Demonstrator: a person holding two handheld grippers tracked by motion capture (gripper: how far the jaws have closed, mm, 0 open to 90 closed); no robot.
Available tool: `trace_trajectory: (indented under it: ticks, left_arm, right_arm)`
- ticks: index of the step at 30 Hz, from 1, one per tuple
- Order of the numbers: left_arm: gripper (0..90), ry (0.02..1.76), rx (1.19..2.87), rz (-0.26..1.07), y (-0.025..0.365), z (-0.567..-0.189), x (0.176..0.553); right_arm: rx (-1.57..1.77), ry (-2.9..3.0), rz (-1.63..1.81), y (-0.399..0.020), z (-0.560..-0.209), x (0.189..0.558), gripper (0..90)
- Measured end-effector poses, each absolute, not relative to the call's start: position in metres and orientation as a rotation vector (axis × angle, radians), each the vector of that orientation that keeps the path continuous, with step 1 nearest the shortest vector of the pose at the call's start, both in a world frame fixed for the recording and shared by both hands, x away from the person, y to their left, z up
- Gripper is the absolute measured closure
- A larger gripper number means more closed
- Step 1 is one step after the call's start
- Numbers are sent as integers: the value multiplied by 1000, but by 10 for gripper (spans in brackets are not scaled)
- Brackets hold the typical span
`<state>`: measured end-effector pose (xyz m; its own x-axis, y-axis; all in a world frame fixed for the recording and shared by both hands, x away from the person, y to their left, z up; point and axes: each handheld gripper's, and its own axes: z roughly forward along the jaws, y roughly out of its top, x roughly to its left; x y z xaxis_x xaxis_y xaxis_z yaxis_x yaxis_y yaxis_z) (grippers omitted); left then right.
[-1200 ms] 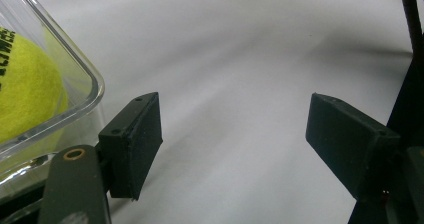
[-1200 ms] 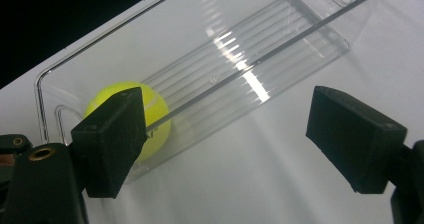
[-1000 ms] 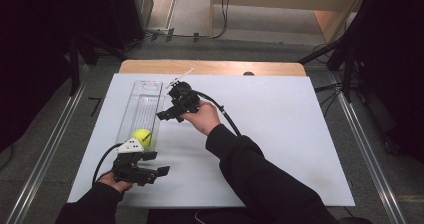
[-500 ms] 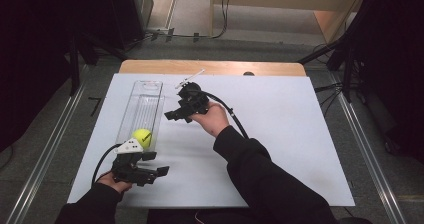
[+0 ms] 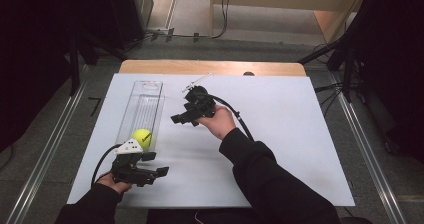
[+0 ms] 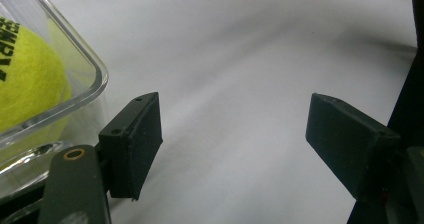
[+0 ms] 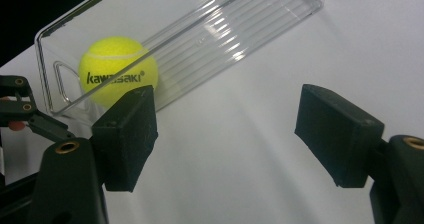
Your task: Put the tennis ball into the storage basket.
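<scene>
Right gripper [image 5: 183, 120] has drawn back from the clear tray [image 5: 146, 85] since a second ago and now hangs beside it, jaws apart, nothing between them. Left gripper [image 5: 156, 164] rests on the table [image 5: 290, 134], jaws also apart and empty. Tennis ball [image 5: 142, 137] lies in the tray's near end. Judgement: the drop-off looks done.

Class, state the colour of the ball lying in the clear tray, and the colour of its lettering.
The ball is yellow-green with black lettering; the right gripper view shows it best.
</scene>
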<state>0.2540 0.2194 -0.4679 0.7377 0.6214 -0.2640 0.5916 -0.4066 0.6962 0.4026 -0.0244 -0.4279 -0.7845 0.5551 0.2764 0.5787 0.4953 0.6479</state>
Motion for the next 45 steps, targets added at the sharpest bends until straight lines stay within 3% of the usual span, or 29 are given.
trace_trajectory:
  ticks: [45]
  left_arm:
    - [234, 919, 2114, 49, 220, -468, 254]
  right_arm:
    - [-1039, -2680, -1212, -103, -437, 366, 227]
